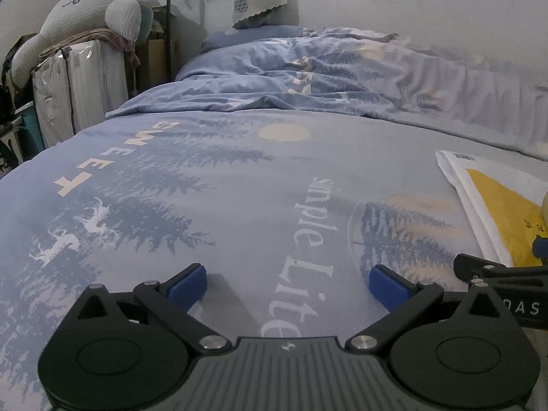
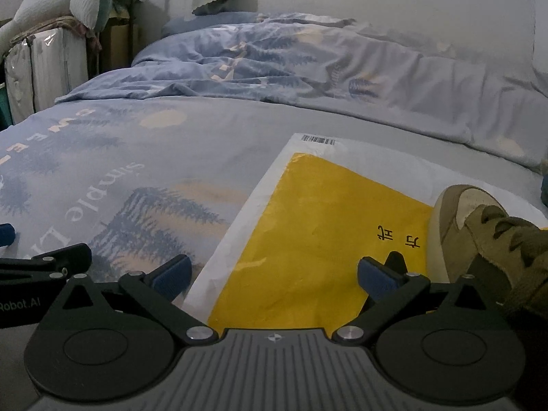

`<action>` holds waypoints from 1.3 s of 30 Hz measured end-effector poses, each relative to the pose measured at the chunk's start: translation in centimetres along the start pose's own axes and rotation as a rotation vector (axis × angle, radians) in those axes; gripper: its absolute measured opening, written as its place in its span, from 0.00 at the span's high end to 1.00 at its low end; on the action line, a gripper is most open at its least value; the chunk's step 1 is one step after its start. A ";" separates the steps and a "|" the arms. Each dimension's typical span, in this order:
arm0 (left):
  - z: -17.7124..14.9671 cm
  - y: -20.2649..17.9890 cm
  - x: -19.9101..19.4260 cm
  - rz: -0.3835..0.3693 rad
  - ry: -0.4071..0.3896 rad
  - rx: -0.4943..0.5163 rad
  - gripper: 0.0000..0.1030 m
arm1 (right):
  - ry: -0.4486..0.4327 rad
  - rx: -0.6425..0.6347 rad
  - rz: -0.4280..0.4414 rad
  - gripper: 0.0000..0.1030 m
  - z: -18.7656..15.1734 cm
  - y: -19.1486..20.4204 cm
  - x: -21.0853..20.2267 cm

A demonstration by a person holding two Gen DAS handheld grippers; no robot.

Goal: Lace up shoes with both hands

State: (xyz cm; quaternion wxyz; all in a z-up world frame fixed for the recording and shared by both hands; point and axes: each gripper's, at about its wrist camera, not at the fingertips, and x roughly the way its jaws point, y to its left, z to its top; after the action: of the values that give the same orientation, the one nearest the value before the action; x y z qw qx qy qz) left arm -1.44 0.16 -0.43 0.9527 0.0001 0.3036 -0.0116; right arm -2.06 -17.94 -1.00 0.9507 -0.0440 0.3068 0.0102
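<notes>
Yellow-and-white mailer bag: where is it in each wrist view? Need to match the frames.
Left wrist: the mailer bag lies at the right edge, cut off by the frame, right of the open left claw.
Right wrist: the bag fills the lower centre, under the open right claw, with the olive shoe on its right part.
Shared landmark: "simple Life" print.
</notes>
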 end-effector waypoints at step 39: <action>-0.4 -0.4 -0.3 0.021 -0.005 -0.002 0.00 | 0.004 0.003 0.003 0.00 0.1 0.2 0.1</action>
State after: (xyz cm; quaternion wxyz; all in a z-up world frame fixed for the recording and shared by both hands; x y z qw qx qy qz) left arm -1.91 -0.20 -0.54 0.9536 0.0023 0.3011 -0.0013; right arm -1.94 -17.78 -1.01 0.9502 -0.0421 0.3086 0.0108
